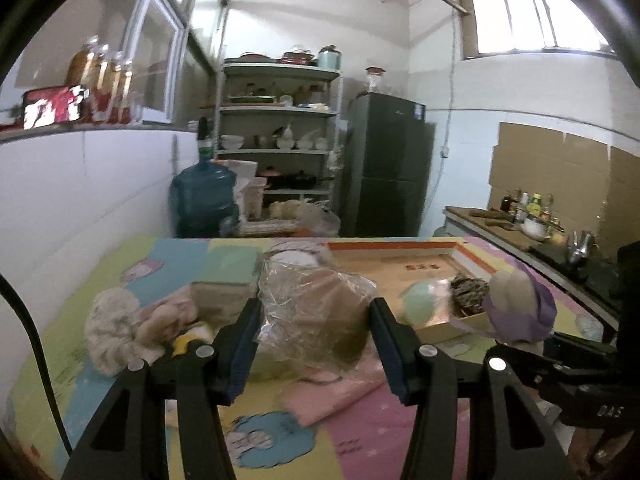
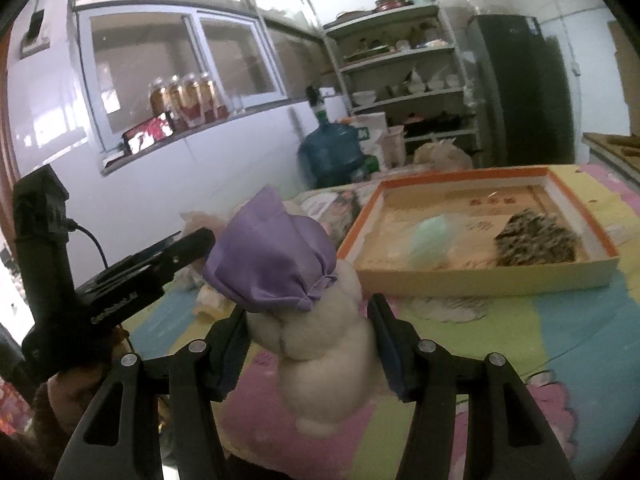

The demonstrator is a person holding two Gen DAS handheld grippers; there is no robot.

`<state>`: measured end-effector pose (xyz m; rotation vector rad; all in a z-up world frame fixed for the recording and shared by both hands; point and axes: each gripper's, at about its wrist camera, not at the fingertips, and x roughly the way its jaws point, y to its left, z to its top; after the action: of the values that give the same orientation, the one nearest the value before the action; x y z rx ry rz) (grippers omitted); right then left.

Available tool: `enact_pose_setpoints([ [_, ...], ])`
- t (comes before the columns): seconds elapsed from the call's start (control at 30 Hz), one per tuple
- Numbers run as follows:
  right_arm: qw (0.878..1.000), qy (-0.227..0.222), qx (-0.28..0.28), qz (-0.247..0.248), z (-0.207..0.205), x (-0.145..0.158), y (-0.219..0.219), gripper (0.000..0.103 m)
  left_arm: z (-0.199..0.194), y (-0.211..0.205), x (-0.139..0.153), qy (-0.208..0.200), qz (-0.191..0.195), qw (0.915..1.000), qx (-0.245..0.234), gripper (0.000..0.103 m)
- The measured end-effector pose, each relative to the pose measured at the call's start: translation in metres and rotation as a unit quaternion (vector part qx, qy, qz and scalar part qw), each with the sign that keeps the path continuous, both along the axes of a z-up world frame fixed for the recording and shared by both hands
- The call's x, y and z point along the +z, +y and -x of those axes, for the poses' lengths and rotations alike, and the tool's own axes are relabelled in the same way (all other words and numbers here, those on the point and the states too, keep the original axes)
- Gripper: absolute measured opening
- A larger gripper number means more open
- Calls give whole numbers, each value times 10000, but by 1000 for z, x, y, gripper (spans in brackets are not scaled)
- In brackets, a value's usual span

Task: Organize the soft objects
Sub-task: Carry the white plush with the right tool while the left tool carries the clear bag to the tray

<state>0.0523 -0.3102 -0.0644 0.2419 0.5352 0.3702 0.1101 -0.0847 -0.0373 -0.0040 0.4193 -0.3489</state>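
My left gripper (image 1: pixel 316 342) is shut on a brown soft thing wrapped in clear plastic (image 1: pixel 320 312), held just above the colourful mat (image 1: pixel 380 432). My right gripper (image 2: pixel 310 342) is shut on a white plush toy with a purple cloth cap (image 2: pixel 320 340); the same plush toy (image 1: pixel 516 304) shows at the right of the left wrist view. Beyond both stands a shallow orange-rimmed box (image 2: pixel 460 174), also seen as box (image 1: pixel 400 246). In it lie a pale green soft ball (image 2: pixel 434 240) and a dark speckled fuzzy piece (image 2: pixel 536 240).
On the mat's left lie a cream fluffy toy (image 1: pixel 112 328), a yellow soft item (image 1: pixel 184 342) and a small cardboard box (image 1: pixel 220 296). A pink cloth (image 1: pixel 340 396) lies under my left gripper. Behind stand a blue water jug (image 1: pixel 204 200), shelves (image 1: pixel 280 112), a dark fridge (image 1: pixel 384 160).
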Motion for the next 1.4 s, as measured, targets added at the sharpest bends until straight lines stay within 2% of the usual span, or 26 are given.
enact_pose_setpoints([
  [0.3,9984,-198,-504,177,-1,16,-43,58,-14,-49,9,-37,-62,9993,-367,55],
  [0.77,9927,-279,-1041,544,-21,30,-97,58,-44,-108,16,-3,-102,9980,-627,55],
  [0.93,9909,-322,-1159,609,-34,39,-117,58,-63,-129,22,96,-65,9966,-818,55],
  [1.17,9888,-334,-1260,723,-63,51,-141,58,-94,-153,31,186,16,9963,-834,55],
  [1.4,9892,-94,-1334,607,-104,49,-168,58,-141,-173,25,600,182,9952,-753,55],
])
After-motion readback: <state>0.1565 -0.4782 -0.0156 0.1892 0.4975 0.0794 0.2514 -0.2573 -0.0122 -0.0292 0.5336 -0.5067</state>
